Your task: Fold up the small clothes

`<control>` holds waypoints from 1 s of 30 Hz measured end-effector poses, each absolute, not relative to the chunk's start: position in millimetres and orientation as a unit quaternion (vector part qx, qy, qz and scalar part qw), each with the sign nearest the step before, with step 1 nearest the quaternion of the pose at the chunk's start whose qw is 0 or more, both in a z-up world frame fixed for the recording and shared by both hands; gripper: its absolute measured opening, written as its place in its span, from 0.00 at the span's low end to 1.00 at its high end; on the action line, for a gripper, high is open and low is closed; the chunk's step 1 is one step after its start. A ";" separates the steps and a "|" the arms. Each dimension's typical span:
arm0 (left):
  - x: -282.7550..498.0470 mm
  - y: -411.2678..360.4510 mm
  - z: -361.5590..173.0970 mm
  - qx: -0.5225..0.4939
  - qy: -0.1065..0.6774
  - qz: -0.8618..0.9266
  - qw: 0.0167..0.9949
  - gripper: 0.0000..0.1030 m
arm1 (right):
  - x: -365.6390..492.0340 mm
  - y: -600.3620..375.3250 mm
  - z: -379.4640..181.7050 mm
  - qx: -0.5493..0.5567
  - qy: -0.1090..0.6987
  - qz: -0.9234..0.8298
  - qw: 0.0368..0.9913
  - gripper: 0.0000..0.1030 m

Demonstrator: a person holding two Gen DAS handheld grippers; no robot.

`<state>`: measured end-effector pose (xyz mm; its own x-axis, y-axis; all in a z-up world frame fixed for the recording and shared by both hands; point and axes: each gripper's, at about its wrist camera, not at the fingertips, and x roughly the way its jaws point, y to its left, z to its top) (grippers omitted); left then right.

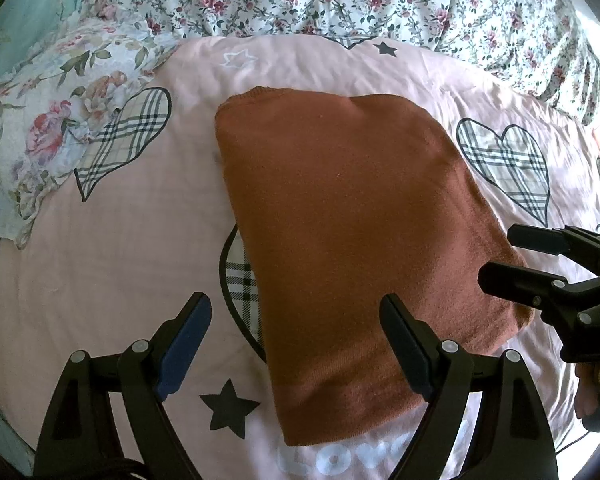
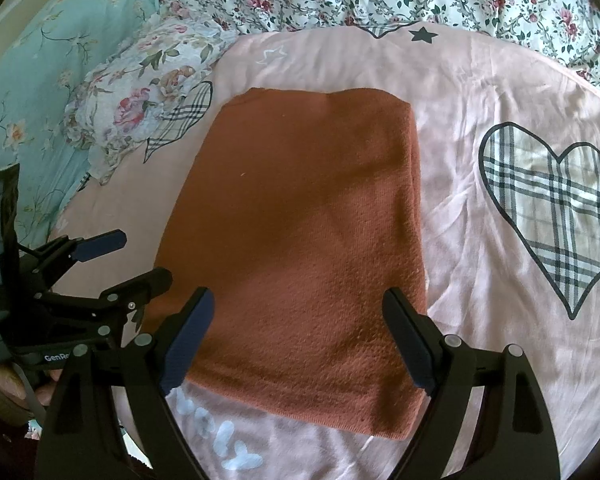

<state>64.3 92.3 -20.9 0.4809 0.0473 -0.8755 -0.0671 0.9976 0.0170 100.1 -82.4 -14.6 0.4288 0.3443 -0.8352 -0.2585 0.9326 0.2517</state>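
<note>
Rust knit garment folded rectangular, smooth pink sheet, both claws spread

Both views are lit by soft daylight, and the brightest, washed-out patch is seen at the right edge of the left wrist view. A broad, soft-edged shadow is cast across the near half of the rust-coloured garment. The pink bedsheet is rendered pale and slightly overexposed. Strong fisheye bending is seen toward the edges, and the corners are blacked out. Focus is held fairly sharp throughout.
</note>
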 end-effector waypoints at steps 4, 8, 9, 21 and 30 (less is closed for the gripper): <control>63.9 92.1 -20.9 -0.011 0.508 0.033 0.861 0.84 | 99.8 -82.1 -14.3 0.043 0.503 0.178 0.844 0.84; 65.1 91.9 -21.8 -0.011 0.508 0.031 0.861 0.84 | 100.3 -82.7 -14.8 0.043 0.504 0.179 0.844 0.84; 65.4 92.4 -21.7 -0.011 0.509 0.030 0.860 0.84 | 100.3 -82.7 -14.8 0.043 0.503 0.179 0.844 0.84; 66.3 93.2 -20.9 -0.010 0.508 0.030 0.861 0.84 | 104.5 -82.1 -14.1 0.046 0.503 0.182 0.844 0.84; 67.2 93.5 -19.9 -0.010 0.508 0.029 0.861 0.84 | 104.8 -83.0 -14.2 0.044 0.502 0.182 0.844 0.84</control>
<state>67.2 93.5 -19.9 0.4824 0.0393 -0.8751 -0.0593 0.9982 0.0122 104.8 -83.0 -14.2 0.4299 0.3516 -0.8316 -0.2628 0.9299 0.2573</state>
